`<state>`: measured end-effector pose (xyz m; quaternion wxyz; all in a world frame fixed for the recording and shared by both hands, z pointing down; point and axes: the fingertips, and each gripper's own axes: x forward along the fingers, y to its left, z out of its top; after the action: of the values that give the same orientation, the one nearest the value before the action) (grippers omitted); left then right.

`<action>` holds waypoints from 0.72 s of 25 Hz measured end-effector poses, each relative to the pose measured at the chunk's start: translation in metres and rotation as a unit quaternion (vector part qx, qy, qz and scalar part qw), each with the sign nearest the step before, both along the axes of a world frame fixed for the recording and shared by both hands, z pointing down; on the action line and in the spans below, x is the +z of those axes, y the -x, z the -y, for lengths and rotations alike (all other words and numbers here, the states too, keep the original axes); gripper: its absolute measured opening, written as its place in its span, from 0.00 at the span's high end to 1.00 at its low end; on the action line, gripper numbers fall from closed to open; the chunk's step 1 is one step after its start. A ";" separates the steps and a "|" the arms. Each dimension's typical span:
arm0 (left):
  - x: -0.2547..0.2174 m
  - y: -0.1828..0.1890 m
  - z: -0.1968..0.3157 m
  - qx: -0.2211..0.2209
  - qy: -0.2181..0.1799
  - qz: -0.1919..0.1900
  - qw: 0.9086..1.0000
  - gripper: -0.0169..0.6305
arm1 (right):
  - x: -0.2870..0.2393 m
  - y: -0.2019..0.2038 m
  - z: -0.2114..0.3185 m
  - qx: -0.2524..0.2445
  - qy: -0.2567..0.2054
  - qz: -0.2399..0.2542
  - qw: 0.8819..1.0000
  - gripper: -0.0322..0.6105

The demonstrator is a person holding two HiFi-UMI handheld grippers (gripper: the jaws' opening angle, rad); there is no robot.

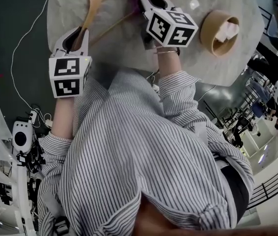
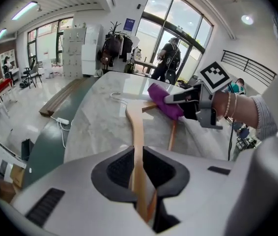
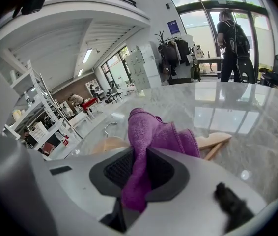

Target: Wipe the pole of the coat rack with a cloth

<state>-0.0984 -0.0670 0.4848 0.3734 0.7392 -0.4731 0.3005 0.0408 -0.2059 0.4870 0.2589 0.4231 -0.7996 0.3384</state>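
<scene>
My left gripper (image 2: 140, 178) is clamped on one arm of the wooden hanger (image 2: 136, 127). My right gripper (image 3: 135, 178) pinches the purple cloth (image 3: 151, 132), bunched over the hanger just ahead of it.

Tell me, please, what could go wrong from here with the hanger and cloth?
1. The left gripper pinches the hanger on one thin arm only, so wiping pressure might twist it in the jaws or make it slip out.
2. The right gripper holds the cloth by a narrow fold, which may pull free when dragged along the wood.
</scene>
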 end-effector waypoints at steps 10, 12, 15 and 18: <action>0.008 0.019 -0.049 -0.015 0.036 0.006 0.999 0.80 | 0.000 0.000 -0.001 -0.005 -0.001 -0.004 1.000 0.84; 0.011 0.020 -0.056 -0.015 0.042 0.006 0.999 0.80 | 0.000 0.003 -0.003 -0.007 -0.001 -0.005 1.000 0.84; 0.017 0.022 -0.062 -0.013 0.051 0.013 0.999 0.80 | 0.001 0.004 -0.004 -0.011 -0.001 -0.010 1.000 0.84; 0.022 0.020 -0.062 -0.002 0.051 0.028 0.998 0.80 | 0.004 0.004 -0.003 -0.015 0.000 -0.014 1.000 0.84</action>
<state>-0.1186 -0.0045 0.5067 0.3978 0.7098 -0.4689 0.3436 0.0371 -0.2027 0.4909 0.2748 0.4162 -0.8021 0.3284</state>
